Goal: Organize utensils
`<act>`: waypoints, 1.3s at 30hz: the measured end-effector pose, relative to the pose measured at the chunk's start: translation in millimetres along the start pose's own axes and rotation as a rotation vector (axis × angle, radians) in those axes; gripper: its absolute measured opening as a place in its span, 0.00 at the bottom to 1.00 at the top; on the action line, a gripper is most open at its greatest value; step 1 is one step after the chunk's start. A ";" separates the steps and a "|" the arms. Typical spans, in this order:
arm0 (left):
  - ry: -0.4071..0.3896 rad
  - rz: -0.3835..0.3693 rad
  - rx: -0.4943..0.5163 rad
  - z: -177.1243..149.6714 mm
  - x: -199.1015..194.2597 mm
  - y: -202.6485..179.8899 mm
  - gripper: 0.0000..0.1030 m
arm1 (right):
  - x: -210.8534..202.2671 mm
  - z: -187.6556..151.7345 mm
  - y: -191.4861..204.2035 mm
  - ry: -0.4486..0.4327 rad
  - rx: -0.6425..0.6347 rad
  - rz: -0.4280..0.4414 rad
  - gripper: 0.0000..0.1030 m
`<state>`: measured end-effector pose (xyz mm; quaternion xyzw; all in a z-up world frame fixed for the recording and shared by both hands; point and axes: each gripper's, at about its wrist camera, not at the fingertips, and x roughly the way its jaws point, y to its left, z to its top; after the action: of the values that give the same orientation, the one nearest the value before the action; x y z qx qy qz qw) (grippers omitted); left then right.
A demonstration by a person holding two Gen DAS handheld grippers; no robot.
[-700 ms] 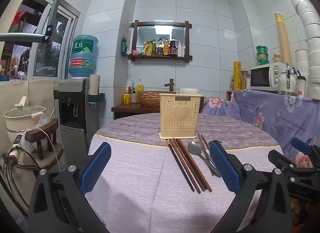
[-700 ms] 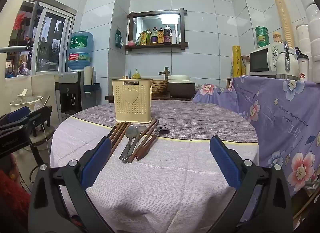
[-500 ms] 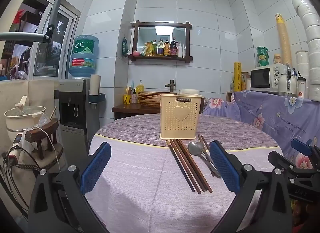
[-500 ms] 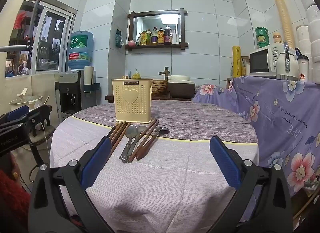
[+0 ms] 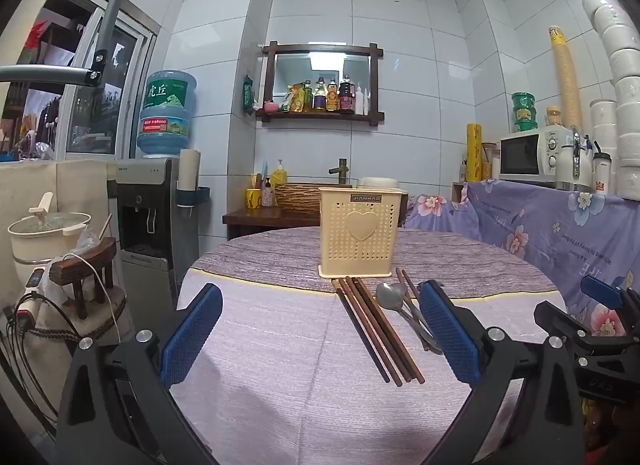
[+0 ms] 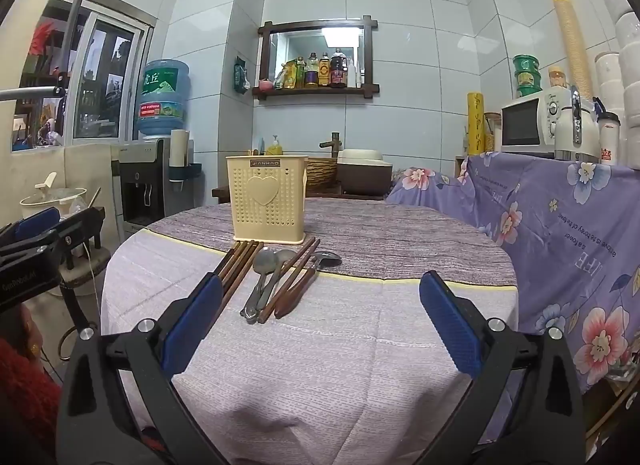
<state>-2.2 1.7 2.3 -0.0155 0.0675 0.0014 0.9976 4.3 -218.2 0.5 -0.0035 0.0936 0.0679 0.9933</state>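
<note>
Covering a round table (image 6: 360,345), lilac cloth fronts white-tiled walls (image 6: 400,25).

A: From where does the left wrist view look?

B: From low over the near edge of the round tabletop (image 5: 280,345), along its own tongs (image 5: 320,329), facing the tiled back wall. The cream holder (image 5: 359,239) stands right of centre, fairly near.

A: And the right wrist view?

B: The same direction, from further right, along its tongs (image 6: 320,325). There the holder (image 6: 266,199) sits left of centre.

A: What do they share?

B: The holder, the chopsticks (image 5: 376,335) (image 6: 240,265), the spoons (image 5: 394,299) (image 6: 266,273), the mirror shelf (image 5: 322,83) (image 6: 316,59) and the microwave (image 5: 532,155) (image 6: 532,123). Each view also catches the other tongs at its side edge.
</note>
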 end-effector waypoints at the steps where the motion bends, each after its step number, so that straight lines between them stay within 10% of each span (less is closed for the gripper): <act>1: 0.000 0.000 0.001 -0.2 0.1 0.3 0.95 | 0.2 -0.6 0.7 -0.001 -0.002 -0.001 0.95; 39: 0.003 0.002 0.006 -2.6 0.6 0.8 0.95 | 2.5 -0.9 3.6 0.001 -0.020 0.006 0.95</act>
<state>-2.0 2.4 -0.4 -0.0125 0.0692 0.0021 0.9975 6.1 -214.3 -0.8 -0.0131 0.0936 0.0718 0.9929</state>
